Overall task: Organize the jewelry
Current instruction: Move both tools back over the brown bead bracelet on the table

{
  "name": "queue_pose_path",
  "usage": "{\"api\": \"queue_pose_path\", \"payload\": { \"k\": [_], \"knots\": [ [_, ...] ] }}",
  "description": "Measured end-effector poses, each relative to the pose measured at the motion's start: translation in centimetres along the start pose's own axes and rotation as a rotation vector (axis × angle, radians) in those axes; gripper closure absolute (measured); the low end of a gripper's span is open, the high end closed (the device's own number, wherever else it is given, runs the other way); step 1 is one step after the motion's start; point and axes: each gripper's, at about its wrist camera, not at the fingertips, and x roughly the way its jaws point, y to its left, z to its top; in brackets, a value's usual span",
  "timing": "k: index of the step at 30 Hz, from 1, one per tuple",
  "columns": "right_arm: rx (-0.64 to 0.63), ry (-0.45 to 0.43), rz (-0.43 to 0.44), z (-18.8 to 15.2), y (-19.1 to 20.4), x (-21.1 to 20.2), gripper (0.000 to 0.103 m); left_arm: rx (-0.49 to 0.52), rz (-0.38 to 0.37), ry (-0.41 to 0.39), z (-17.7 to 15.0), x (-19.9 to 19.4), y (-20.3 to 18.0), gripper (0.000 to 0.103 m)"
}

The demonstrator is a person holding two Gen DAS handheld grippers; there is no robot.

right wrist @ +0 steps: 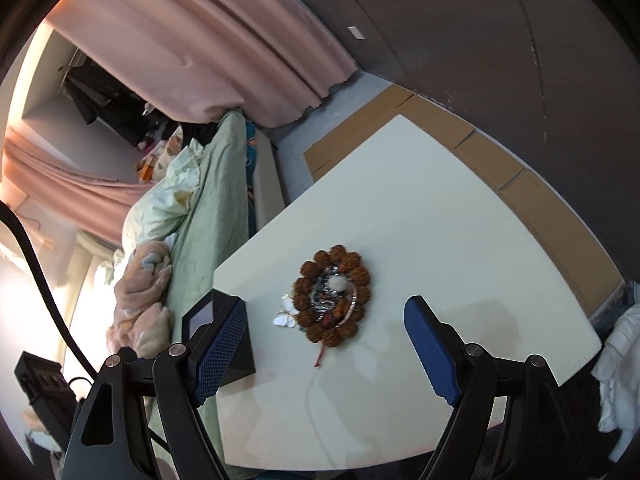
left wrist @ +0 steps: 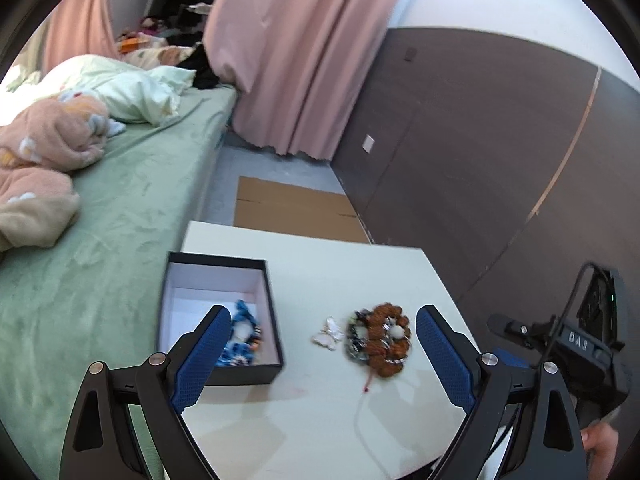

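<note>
A brown bead bracelet point(left wrist: 386, 342) point(right wrist: 332, 296) lies on the white table point(left wrist: 320, 276) point(right wrist: 440, 220), ringed around a tangle of smaller jewelry. A white butterfly piece point(left wrist: 329, 333) point(right wrist: 286, 314) lies just left of it. A black box point(left wrist: 224, 376) point(right wrist: 240, 356) with a pale inside stands at the table's left and holds blue jewelry point(left wrist: 244, 338). My left gripper point(left wrist: 322, 354) hovers open above the table, box by its left finger, bracelet inside its right finger. My right gripper point(right wrist: 324, 344) is open too, just short of the bracelet. Nothing is held.
A bed with a green sheet point(left wrist: 132, 208) point(right wrist: 216, 200), pillows and plush blankets runs along the table's left side. Pink curtains point(left wrist: 304, 52) hang behind. Flat cardboard point(left wrist: 292, 210) point(right wrist: 480, 148) lies on the floor past the table. A dark wall point(left wrist: 500, 152) is to the right.
</note>
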Motion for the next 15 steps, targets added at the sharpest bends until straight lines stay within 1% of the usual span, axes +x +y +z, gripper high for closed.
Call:
{"api": "queue_pose_path", "payload": {
  "k": [3,5,7,10,14,15],
  "knots": [
    [0.023,0.008,-0.016,0.4,-1.0,0.1,0.021,0.052,0.000,0.031,-0.3,0.9,-1.4,0.009],
    [0.071,0.036,-0.008,0.6,-2.0,0.4,0.021,0.089,0.003,0.056,-0.6,1.7,-2.3,0.009],
    [0.135,0.073,0.008,0.8,-3.3,0.9,0.021,0.120,-0.011,0.091,-0.9,2.7,-3.2,0.009],
    [0.186,0.112,0.012,0.9,-4.4,1.6,0.021,0.141,-0.020,0.138,-1.4,4.4,-4.2,0.009],
    [0.213,0.128,0.044,1.2,-4.7,2.0,0.022,0.185,-0.026,0.185,-1.8,6.2,-5.5,0.023],
    [0.221,0.137,0.052,1.2,-4.8,2.2,0.022,0.191,-0.031,0.194,-1.9,6.6,-5.7,0.025]
  ]
}}
